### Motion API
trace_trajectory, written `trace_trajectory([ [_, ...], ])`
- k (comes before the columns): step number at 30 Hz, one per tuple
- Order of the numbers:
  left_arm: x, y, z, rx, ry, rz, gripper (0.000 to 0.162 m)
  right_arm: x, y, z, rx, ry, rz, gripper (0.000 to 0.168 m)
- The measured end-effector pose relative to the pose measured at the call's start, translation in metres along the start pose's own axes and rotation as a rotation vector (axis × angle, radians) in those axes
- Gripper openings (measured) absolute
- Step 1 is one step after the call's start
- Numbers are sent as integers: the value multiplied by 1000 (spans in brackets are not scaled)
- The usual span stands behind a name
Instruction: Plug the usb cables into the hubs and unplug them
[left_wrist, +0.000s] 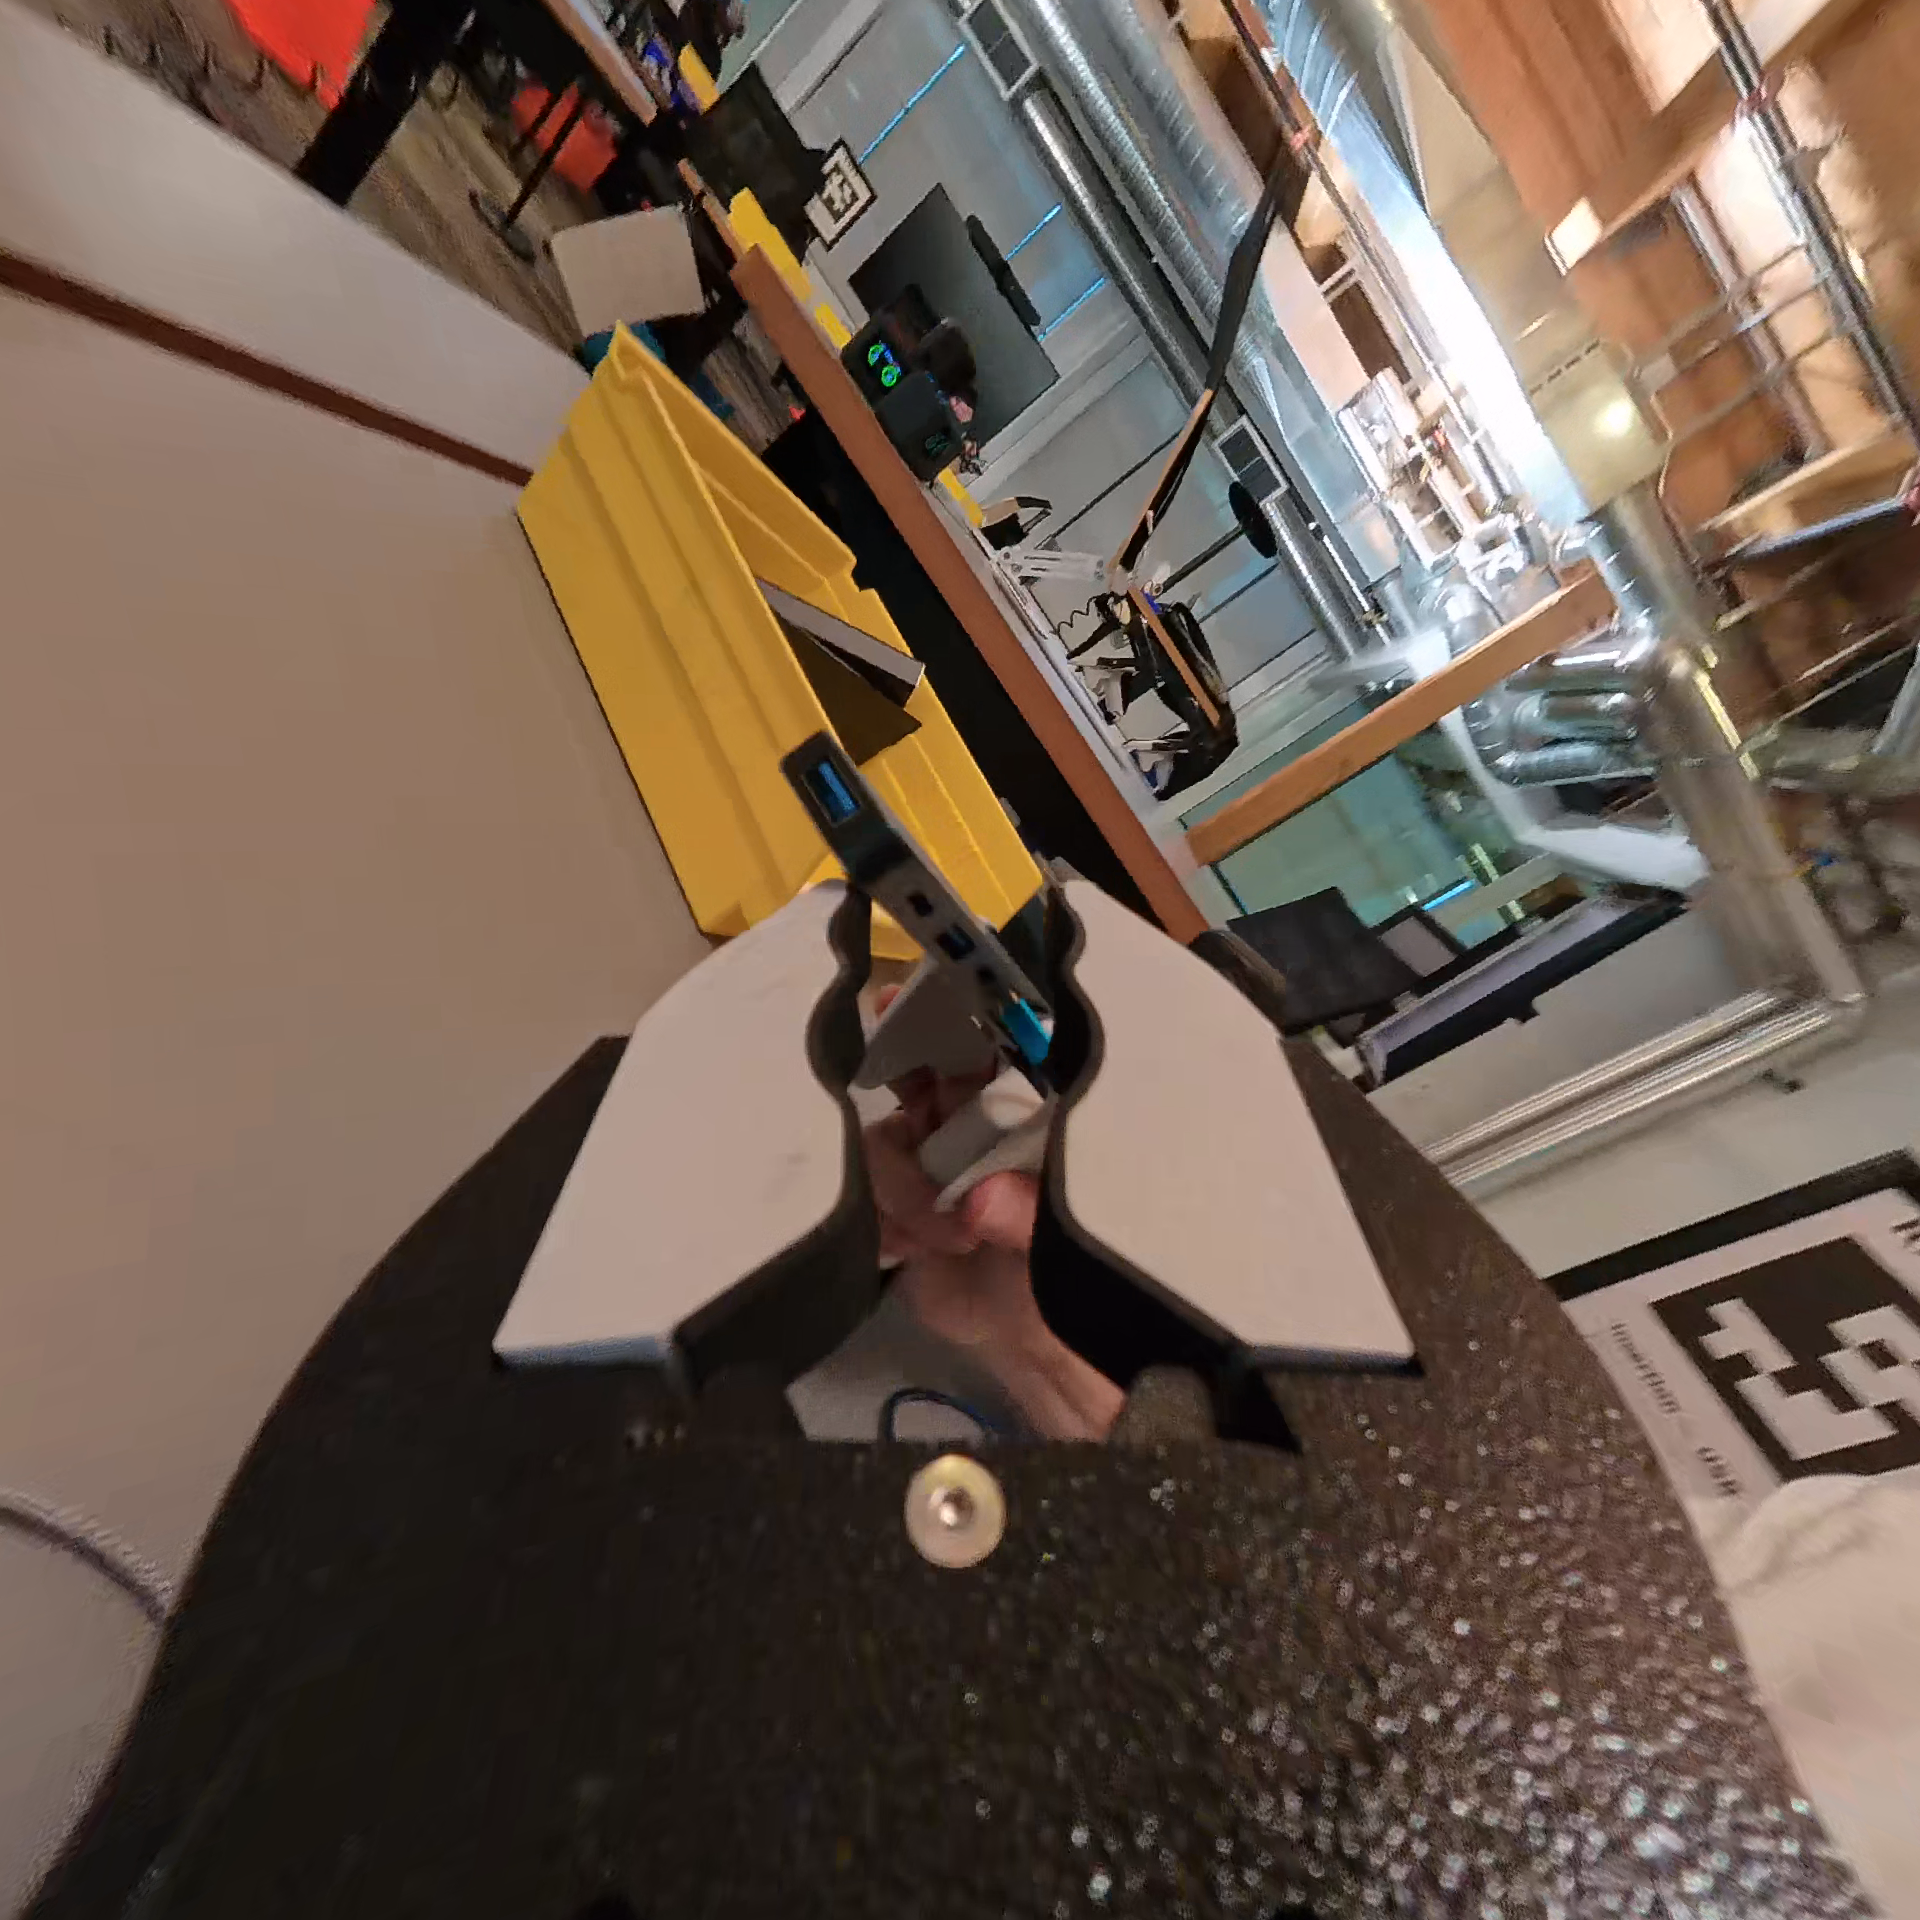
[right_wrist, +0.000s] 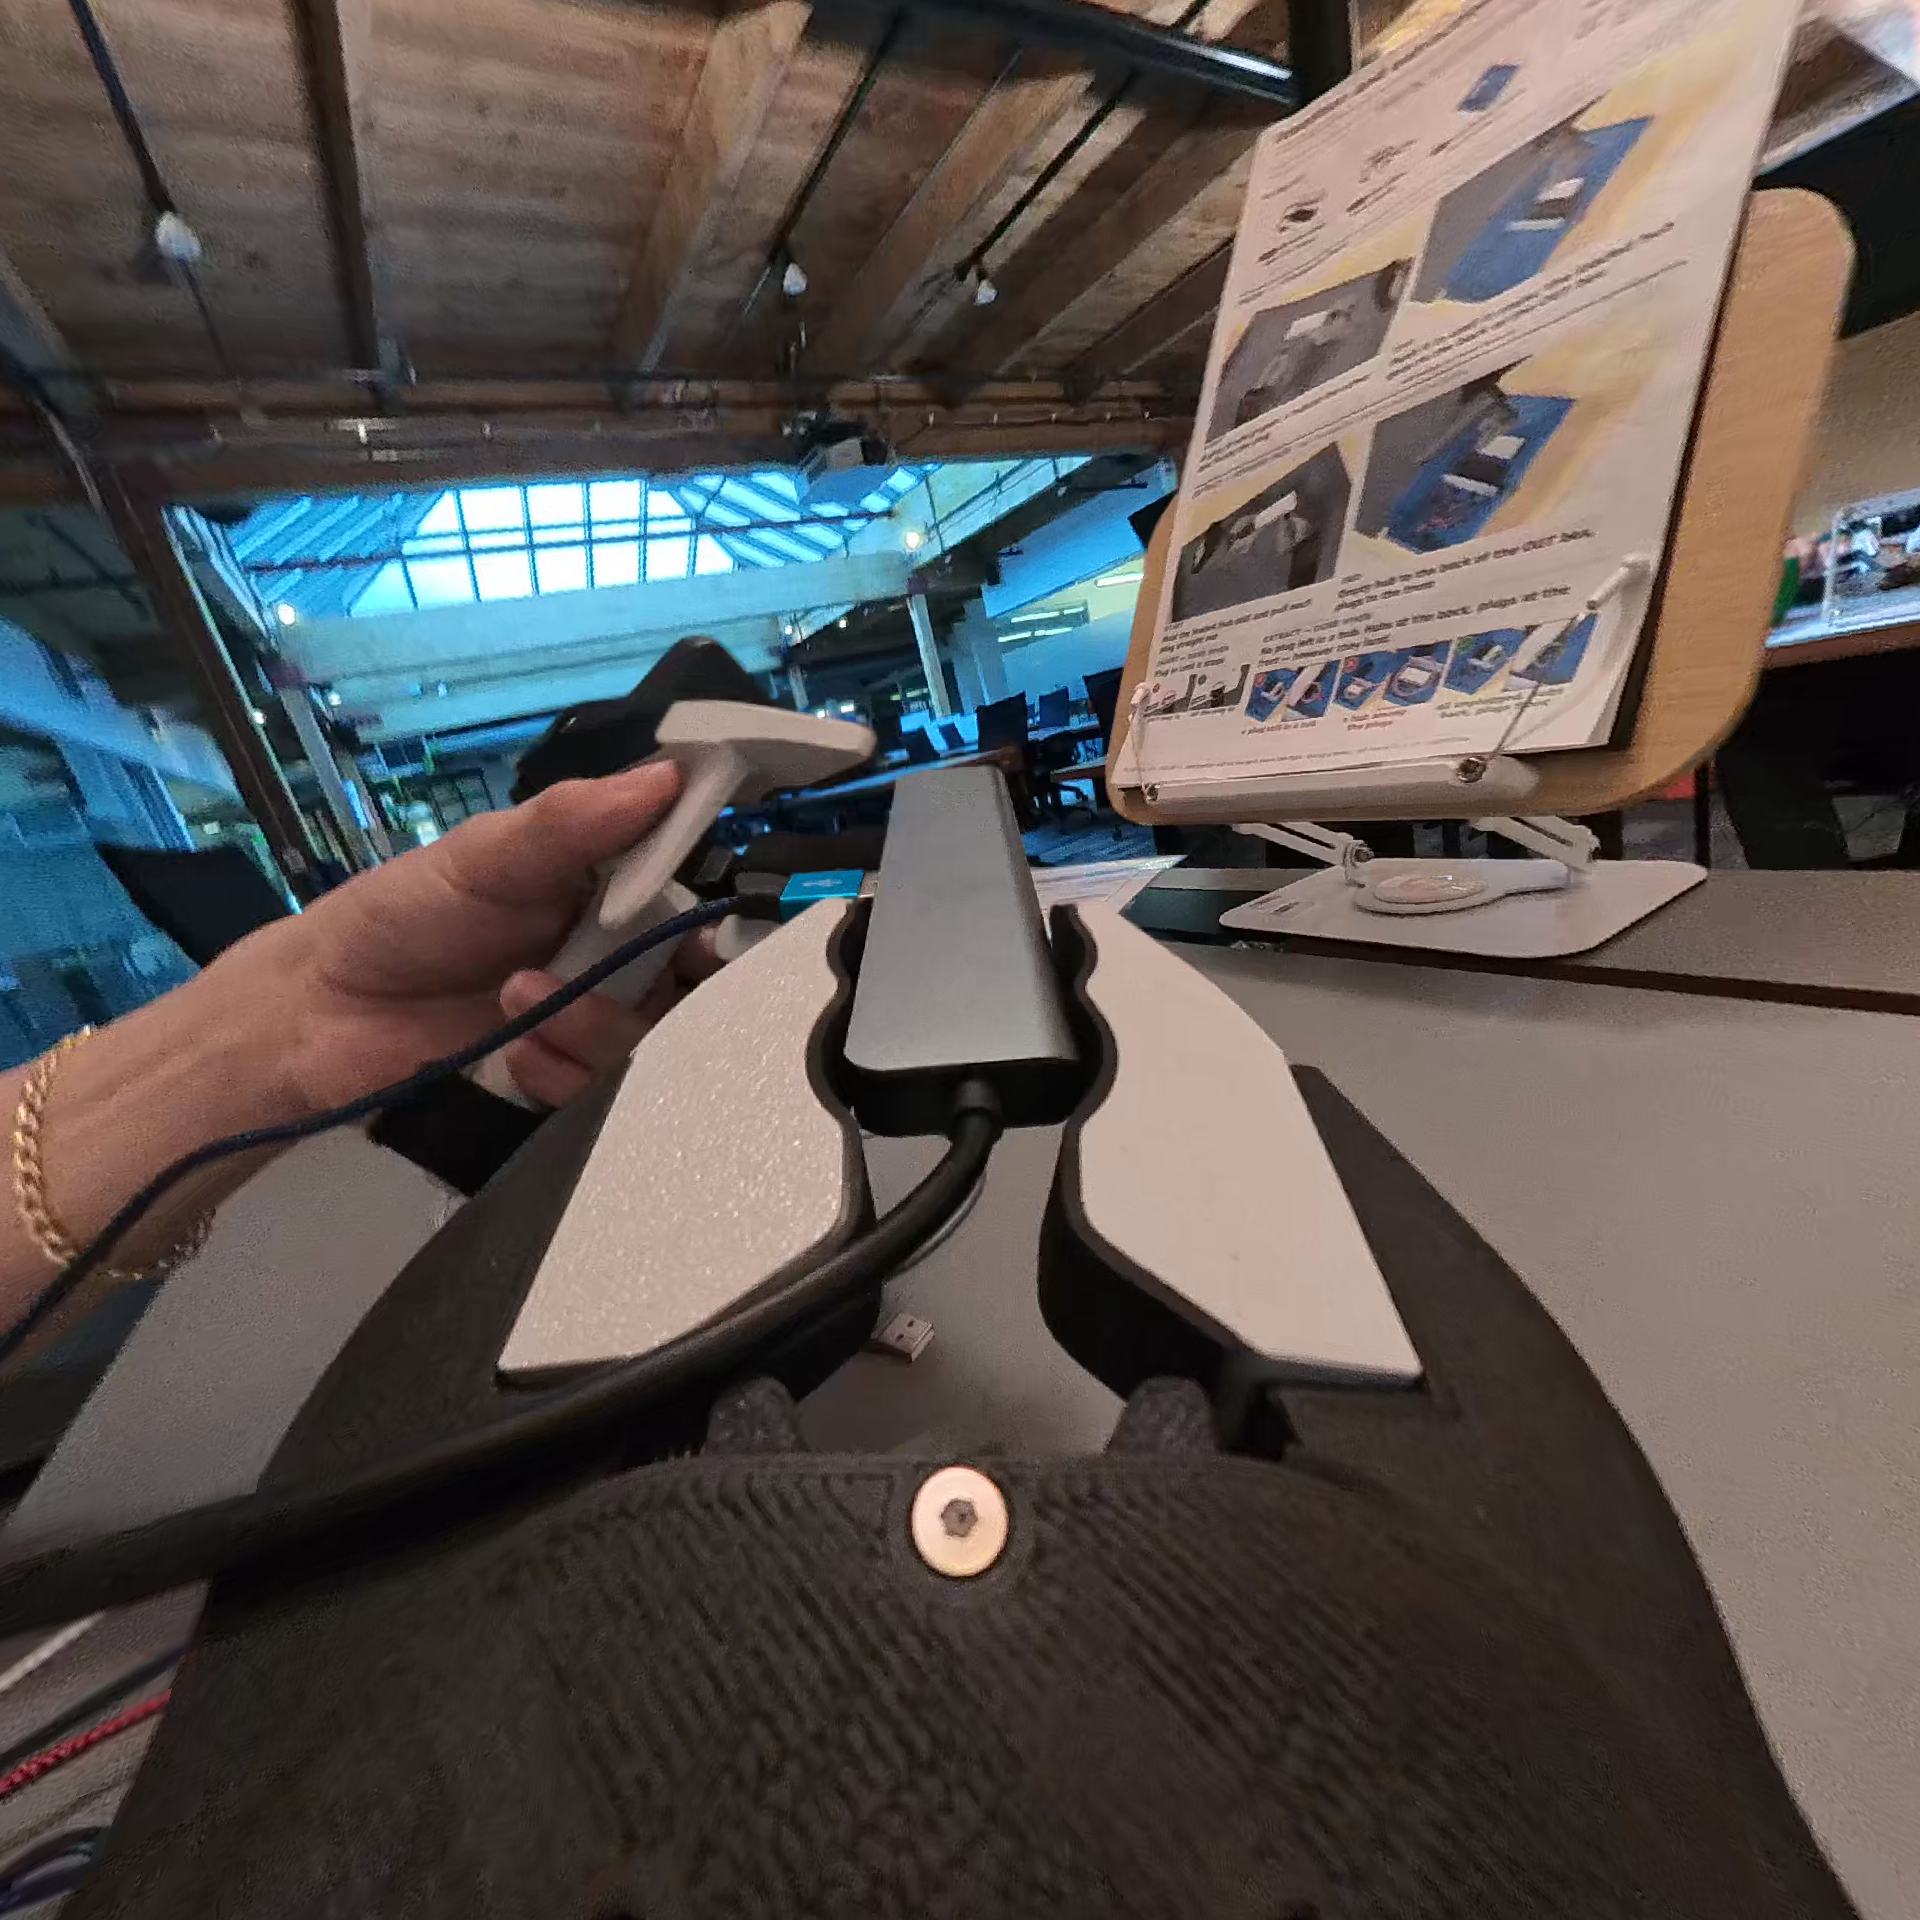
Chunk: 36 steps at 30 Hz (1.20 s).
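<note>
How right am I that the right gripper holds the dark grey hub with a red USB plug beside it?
One slip: the right wrist view shows the USB plug is blue, not red; the right gripper holds the dark grey hub.

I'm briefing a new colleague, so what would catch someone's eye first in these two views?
In the right wrist view, the dark grey USB hub clamped between the right gripper's jaws at centre, with a bright blue plug at its left side. In the left wrist view, the yellow bin on the white table, behind the hub.
</note>
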<state>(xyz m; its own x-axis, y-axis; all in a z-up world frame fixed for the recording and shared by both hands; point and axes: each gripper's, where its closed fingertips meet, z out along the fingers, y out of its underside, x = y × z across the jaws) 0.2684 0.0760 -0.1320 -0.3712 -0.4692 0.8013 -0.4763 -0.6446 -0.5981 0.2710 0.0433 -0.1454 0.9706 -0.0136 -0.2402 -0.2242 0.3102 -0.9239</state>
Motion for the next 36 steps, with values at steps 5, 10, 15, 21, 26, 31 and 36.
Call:
trace_trajectory([
  [5,0,-10,-16,34,-18,135,31,7,-5,-4,48,-8,92,35],
  [10,-8,2,-40,-69,-107,335,32,16,-4,-8,33,29,100,35],
  [15,-53,48,-75,-457,-361,561,28,22,4,-8,-18,68,83,35],
  [21,-83,92,-91,-727,-393,827,20,21,3,-8,-11,65,63,35],
  [26,-100,104,-80,-769,-358,957,19,17,3,-7,-10,35,57,35],
  [31,-116,102,-71,-788,-412,961,23,16,3,-7,-11,25,64,35],
  [36,-119,101,-61,-726,-468,858,13,17,4,-6,-25,34,57,35],
])
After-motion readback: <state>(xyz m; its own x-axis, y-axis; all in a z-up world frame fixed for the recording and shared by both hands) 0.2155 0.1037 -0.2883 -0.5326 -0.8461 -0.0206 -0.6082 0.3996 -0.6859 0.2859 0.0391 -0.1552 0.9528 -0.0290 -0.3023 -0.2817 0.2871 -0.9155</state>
